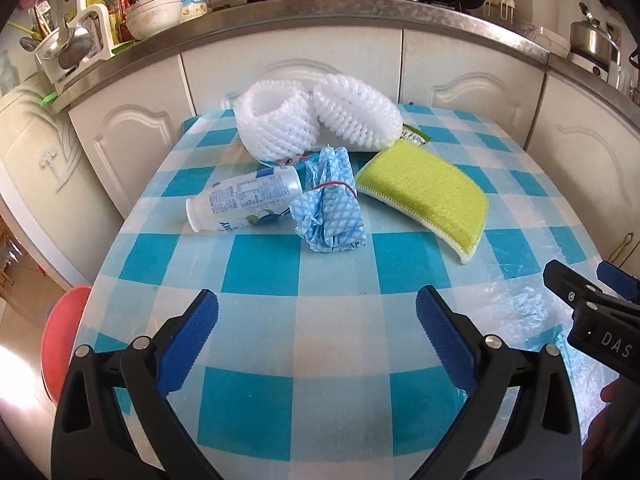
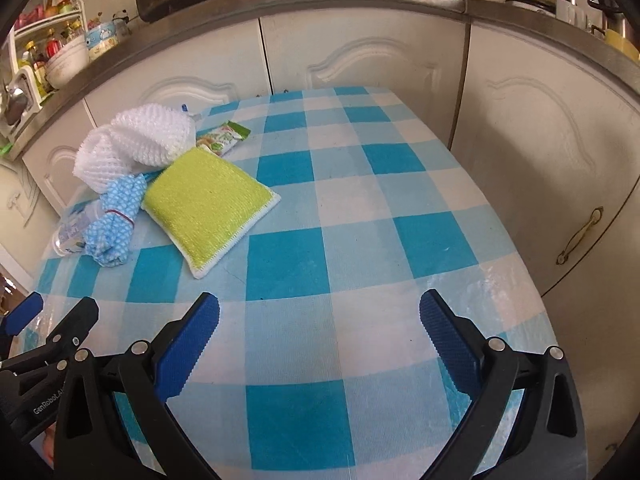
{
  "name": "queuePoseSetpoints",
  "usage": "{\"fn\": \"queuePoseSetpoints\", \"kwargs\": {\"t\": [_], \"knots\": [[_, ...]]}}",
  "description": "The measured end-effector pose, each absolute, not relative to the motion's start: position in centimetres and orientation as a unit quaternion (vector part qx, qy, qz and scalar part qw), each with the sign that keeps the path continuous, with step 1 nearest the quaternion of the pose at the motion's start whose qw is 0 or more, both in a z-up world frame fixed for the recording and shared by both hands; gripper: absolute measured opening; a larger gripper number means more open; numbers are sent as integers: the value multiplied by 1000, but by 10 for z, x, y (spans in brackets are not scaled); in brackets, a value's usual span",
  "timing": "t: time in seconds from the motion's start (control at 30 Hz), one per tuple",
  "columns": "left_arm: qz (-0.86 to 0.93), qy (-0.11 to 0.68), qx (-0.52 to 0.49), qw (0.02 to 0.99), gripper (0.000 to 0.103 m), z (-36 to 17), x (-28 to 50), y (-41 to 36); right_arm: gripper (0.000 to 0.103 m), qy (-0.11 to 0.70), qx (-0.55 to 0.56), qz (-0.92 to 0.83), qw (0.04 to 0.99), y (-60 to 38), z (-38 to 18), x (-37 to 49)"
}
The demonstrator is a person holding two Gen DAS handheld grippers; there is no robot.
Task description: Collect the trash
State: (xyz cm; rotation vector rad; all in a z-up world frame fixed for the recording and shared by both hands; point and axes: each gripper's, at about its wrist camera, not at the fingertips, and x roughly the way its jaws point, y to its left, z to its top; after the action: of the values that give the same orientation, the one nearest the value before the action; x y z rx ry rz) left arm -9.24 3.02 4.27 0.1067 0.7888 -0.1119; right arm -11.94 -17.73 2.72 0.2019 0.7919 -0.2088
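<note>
On the blue-and-white checked table [image 1: 320, 352] lies a heap: two white foam fruit nets [image 1: 312, 120], a white plastic bottle [image 1: 244, 200] on its side, a blue patterned cloth bundle [image 1: 332, 204] tied with a red band, a yellow-green sponge [image 1: 428, 196] and a green snack wrapper [image 2: 224, 138]. My left gripper [image 1: 318, 312] is open and empty, short of the heap. My right gripper [image 2: 320, 314] is open and empty, over bare table right of the sponge [image 2: 208, 204]. The nets [image 2: 136, 144], cloth [image 2: 116, 216] and bottle [image 2: 74, 228] also show in the right wrist view.
White kitchen cabinets [image 1: 288, 76] stand just behind the table, with a steel counter [image 1: 320, 16] holding pots, bowls and a rack. A red basin [image 1: 60, 340] sits on the floor left of the table. The right gripper's body [image 1: 592, 308] shows at the left view's right edge.
</note>
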Motion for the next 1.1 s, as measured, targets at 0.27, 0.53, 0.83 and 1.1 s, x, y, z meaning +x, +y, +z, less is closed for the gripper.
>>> {"fn": "queuePoseSetpoints", "kwargs": {"t": [0.27, 0.53, 0.83, 1.1], "knots": [[-60, 310, 34, 948, 100, 96, -128, 49, 99, 300, 99, -98, 944, -163, 96, -164], [-50, 245, 21, 968, 100, 137, -166, 70, 99, 224, 91, -98, 965, -145, 155, -209], [-47, 199, 18, 979, 100, 166, -195, 86, 99, 154, 71, -104, 980, -125, 197, -252], [-38, 167, 10, 985, 100, 185, -214, 99, 99, 117, 64, -101, 986, -120, 213, -274]]}}
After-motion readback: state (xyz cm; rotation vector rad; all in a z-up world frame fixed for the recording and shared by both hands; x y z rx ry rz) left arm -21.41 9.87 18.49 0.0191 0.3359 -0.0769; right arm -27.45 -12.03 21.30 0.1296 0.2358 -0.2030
